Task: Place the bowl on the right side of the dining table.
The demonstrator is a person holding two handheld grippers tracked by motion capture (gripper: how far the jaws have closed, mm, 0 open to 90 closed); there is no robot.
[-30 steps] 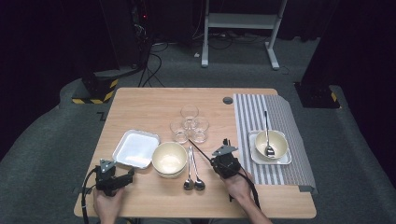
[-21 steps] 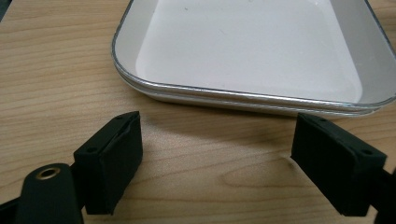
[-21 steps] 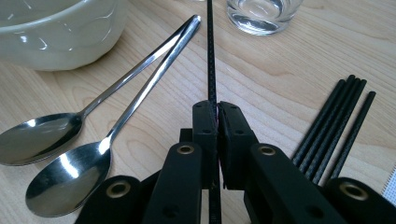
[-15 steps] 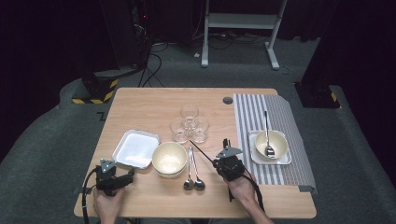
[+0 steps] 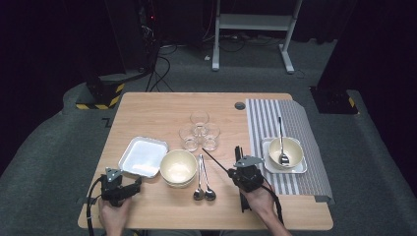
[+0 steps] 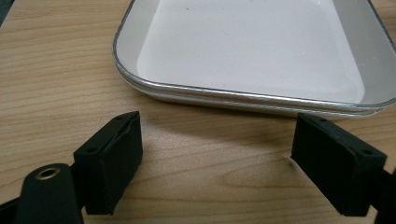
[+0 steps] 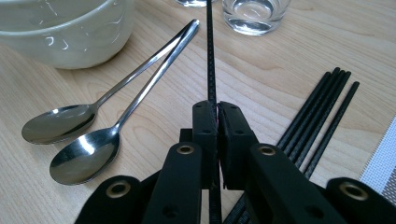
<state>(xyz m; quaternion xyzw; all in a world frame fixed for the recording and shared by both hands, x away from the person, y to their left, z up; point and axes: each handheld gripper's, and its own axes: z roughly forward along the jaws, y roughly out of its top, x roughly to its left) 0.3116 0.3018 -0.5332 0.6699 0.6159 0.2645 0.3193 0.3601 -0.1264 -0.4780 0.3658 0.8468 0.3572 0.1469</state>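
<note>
Black and thin, a single chopstick (image 7: 209, 56) is clamped between the closed jaws of the right tool (image 7: 217, 116), its free end rising toward the drinking glasses (image 5: 199, 132). The right gripper view adds what the high view hides: a bundle of loose chopsticks (image 7: 317, 112) flat on the wooden table (image 5: 157, 110) just right of the jaws, and two spoons (image 7: 93, 135) to their left beside the cream bowl (image 7: 60, 32). The right hand (image 5: 258, 201) rests on the table near its front edge. The left tool (image 6: 217, 158) (jaws wide apart, holding nothing) sits low before the white square plate (image 6: 252, 46), gripped by the left hand (image 5: 112, 214).
</note>
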